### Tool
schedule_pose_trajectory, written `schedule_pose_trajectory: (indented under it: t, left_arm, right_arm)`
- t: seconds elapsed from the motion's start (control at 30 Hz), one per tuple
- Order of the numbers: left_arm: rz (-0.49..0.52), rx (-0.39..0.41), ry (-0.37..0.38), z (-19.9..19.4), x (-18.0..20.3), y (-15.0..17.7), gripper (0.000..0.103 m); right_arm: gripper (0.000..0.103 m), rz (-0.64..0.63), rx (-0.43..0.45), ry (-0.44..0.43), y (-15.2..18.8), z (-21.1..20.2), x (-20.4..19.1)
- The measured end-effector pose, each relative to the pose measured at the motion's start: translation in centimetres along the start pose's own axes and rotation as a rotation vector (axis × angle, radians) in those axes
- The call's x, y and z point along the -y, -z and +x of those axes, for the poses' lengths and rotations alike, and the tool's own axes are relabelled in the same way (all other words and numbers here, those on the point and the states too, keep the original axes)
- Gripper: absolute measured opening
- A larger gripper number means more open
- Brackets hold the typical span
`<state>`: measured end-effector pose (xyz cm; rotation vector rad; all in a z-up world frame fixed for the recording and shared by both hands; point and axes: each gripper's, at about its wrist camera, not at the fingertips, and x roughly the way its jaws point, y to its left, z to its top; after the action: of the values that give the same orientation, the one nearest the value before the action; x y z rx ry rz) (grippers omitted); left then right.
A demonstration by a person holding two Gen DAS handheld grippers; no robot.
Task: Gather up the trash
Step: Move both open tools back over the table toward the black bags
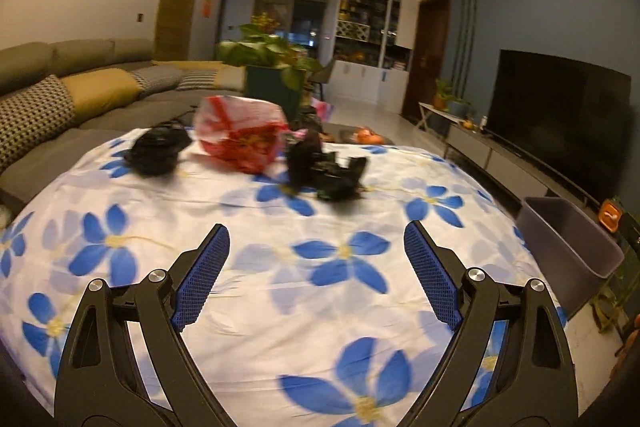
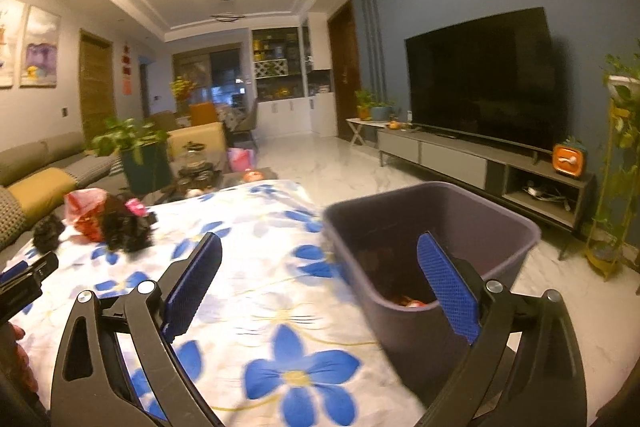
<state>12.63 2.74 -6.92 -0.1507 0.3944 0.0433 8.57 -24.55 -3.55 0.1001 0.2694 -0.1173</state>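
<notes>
At the far end of the flowered tablecloth (image 1: 280,307) lies a red and white plastic bag (image 1: 240,135), with a black crumpled lump (image 1: 158,151) to its left and a black heap (image 1: 326,171) to its right. My left gripper (image 1: 316,243) hovers open over the cloth, well short of them, with nothing between its fingers. In the right wrist view my right gripper (image 2: 320,255) stands open at the near rim of the purple bin (image 2: 500,223). Something red lies inside the bin. The same bag (image 2: 86,211) and black heap (image 2: 124,223) show far left.
A grey sofa (image 1: 60,95) with cushions runs along the left. A potted plant (image 1: 272,67) stands beyond the table. A large TV (image 2: 480,75) on a low cabinet (image 2: 460,155) lines the right wall, across marble floor. The left gripper's tip (image 2: 28,275) shows at that view's left edge.
</notes>
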Motion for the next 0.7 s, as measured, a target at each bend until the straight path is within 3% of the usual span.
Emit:
schedule_pose_trajectory:
  t: [0.4, 0.7]
  left_arm:
    - [-0.06, 0.026, -0.147, -0.7, -8.1, -1.1, 0.087]
    - [-0.106, 0.018, -0.215, 2.0, -13.8, -3.1, 0.087]
  right_arm:
    - [0.095, -0.075, -0.035, -0.159, 0.1, 3.4, -8.9]
    - [0.094, -0.119, -0.096, -0.244, 0.2, 9.3, -16.1]
